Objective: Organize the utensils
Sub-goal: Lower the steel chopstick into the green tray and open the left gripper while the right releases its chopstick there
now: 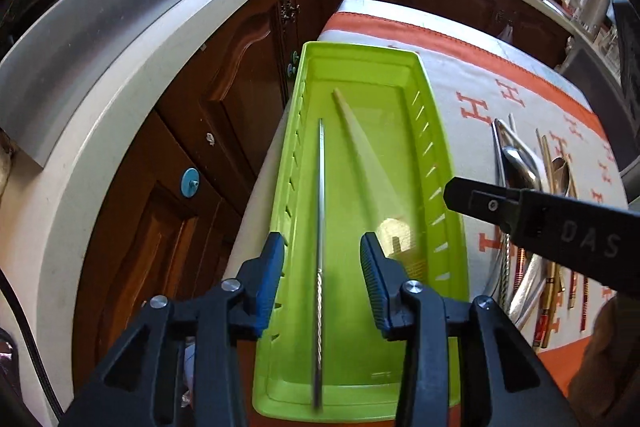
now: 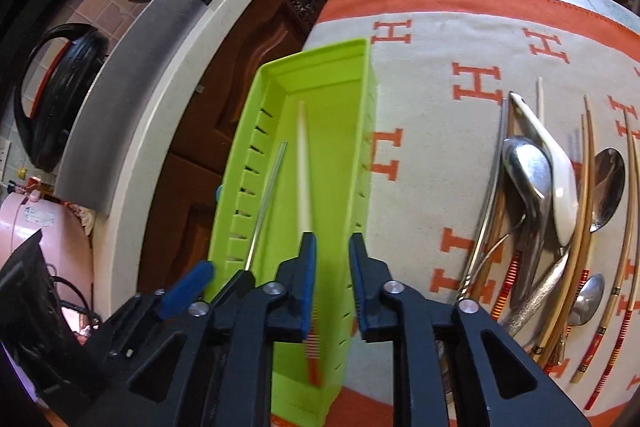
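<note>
1. My left claw (image 1: pixel 322 269) is released; the metal chopstick (image 1: pixel 320 211) lies in the green tray (image 1: pixel 436 131) beneath it.
2. My right claw (image 2: pixel 332 269) is released above the blurred bamboo chopstick (image 2: pixel 303 163).
3. Both look light, stiff and probably slippery; I'd grip them mid-length.

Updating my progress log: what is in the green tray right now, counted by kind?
Metal chopstick: 1
Wooden chopstick, blurred in both views: 1
Total in the green tray: 2
</note>
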Action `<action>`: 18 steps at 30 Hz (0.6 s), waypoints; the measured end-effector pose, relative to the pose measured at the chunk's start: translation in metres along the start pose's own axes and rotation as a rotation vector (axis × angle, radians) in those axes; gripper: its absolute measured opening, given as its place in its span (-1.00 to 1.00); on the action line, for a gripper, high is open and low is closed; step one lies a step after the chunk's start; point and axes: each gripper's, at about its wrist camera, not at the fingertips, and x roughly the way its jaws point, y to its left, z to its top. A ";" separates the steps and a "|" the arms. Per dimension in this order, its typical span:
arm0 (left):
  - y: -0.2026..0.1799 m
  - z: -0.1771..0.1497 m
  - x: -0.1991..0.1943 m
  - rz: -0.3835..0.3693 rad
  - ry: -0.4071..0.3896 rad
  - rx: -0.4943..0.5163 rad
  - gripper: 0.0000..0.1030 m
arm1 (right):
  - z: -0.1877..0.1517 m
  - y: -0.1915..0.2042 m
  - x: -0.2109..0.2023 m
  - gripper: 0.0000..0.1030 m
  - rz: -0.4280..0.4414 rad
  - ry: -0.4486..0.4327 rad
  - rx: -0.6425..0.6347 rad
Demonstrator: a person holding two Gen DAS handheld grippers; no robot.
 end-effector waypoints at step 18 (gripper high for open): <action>0.020 0.005 0.005 0.006 0.003 -0.067 -0.05 | -0.003 -0.008 0.031 -0.84 -0.100 0.050 0.045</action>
